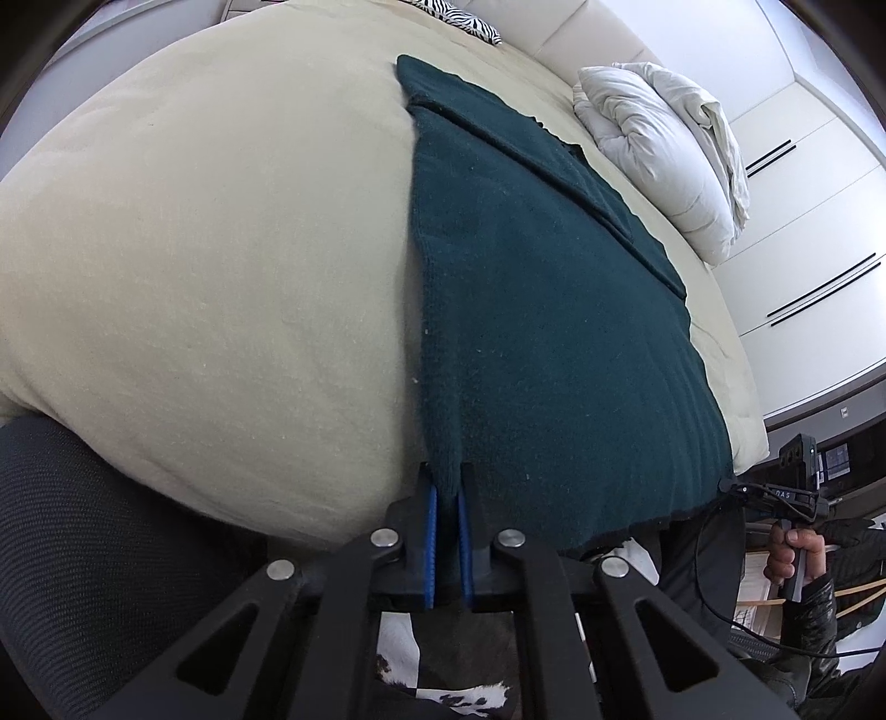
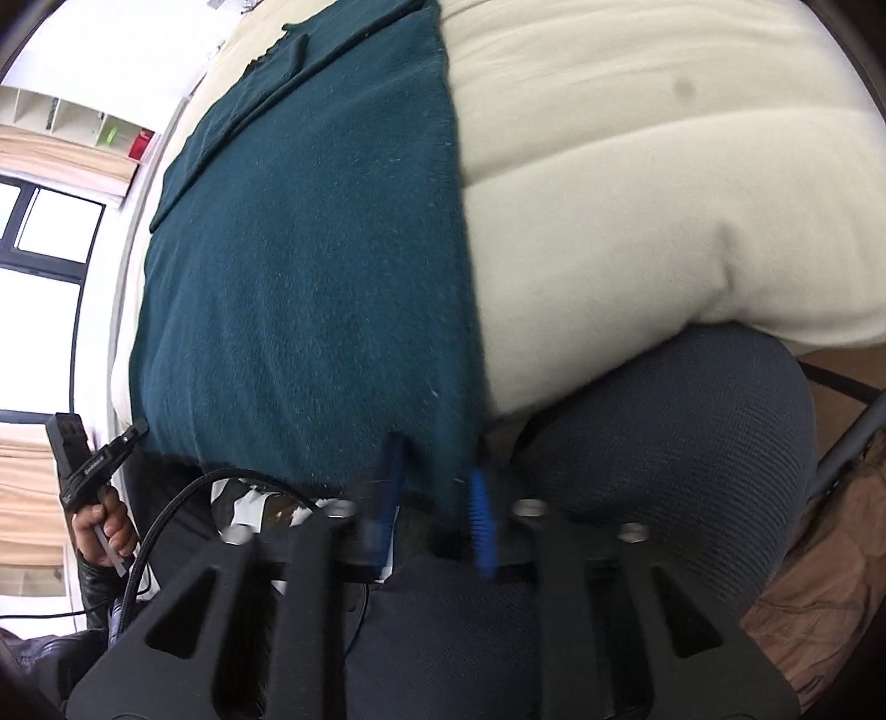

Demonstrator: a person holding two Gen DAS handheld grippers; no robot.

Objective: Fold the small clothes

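A dark teal knit garment [image 1: 554,332] [image 2: 310,249] lies flat on a cream bed cover [image 1: 221,249], with a flap folded over its far side. My left gripper [image 1: 446,493] is shut on the garment's near left corner, which is pinched between the blue pads. My right gripper [image 2: 434,487] is blurred; the near right corner sits between its blue pads and fills the gap. From the left wrist view the right gripper [image 1: 731,487] shows its tip closed on that corner, held by a hand [image 1: 797,554]. The left gripper [image 2: 135,432] shows at the opposite corner.
A white folded duvet [image 1: 664,155] and a zebra-print cushion [image 1: 459,16] lie at the bed's far end. White wardrobe doors [image 1: 803,221] stand beyond the bed. A dark mesh chair [image 2: 692,443] presses against the bed's near edge. A window [image 2: 44,249] is on the left.
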